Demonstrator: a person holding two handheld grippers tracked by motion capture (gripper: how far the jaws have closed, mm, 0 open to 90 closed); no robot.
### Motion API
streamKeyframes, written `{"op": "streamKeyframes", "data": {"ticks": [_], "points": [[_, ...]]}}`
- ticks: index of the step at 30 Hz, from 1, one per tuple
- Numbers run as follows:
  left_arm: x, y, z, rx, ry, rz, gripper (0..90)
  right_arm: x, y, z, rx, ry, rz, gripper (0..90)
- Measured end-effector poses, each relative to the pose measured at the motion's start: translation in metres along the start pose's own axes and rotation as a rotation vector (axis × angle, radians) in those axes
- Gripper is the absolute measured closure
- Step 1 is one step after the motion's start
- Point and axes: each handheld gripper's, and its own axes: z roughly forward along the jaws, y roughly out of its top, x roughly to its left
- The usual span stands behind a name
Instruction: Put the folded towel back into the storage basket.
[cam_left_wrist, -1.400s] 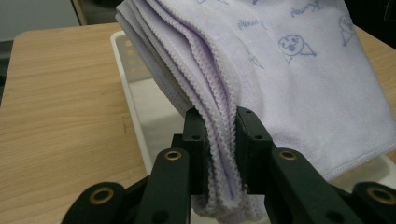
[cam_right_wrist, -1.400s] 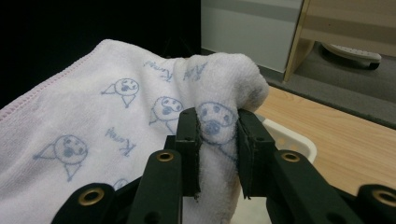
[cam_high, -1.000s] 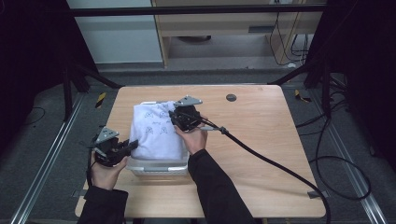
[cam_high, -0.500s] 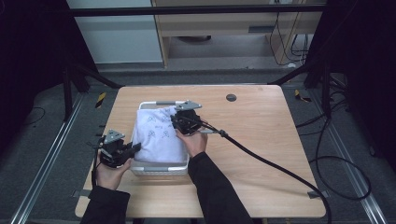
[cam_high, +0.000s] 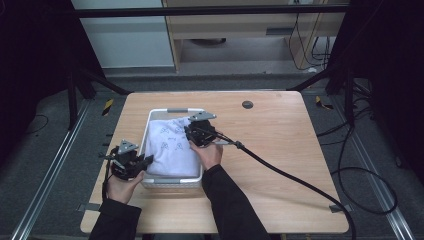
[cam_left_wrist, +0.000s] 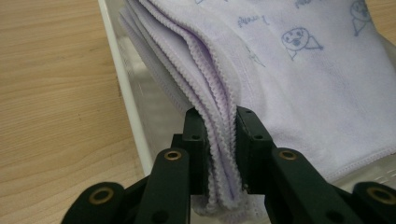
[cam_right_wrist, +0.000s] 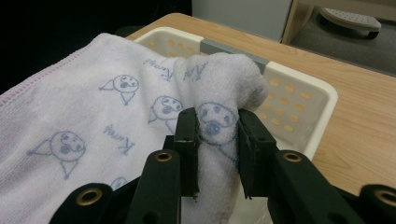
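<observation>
Towel (cam_high: 172, 145) pale lilac, blue doodle print, folded in white basket (cam_high: 172, 182); left gripper (cam_left_wrist: 219, 144) pinches scalloped edges; right gripper (cam_right_wrist: 217, 140) clamps bunched fold.

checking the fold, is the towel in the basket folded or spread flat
Folded: the left gripper pinches several stacked hemmed edges of the towel, lying in the basket.

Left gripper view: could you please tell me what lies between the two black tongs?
The folded edge of the lavender towel, several stitched layers, sits pinched between the left gripper's tongs, beside the white basket's rim.
</observation>
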Motion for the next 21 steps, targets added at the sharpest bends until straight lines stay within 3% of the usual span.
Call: {"op": "streamKeyframes", "data": {"ticks": [14,21], "points": [[0.000,-0.002,0.008,0.029,0.017,-0.003,73.4,-0.001,-0.008,0.009,0.028,-0.009,-0.022,69.5],[0.000,-0.002,0.008,0.029,0.047,-0.005,65.6,-0.002,-0.011,0.012,0.059,-0.023,-0.045,63.7]]}}
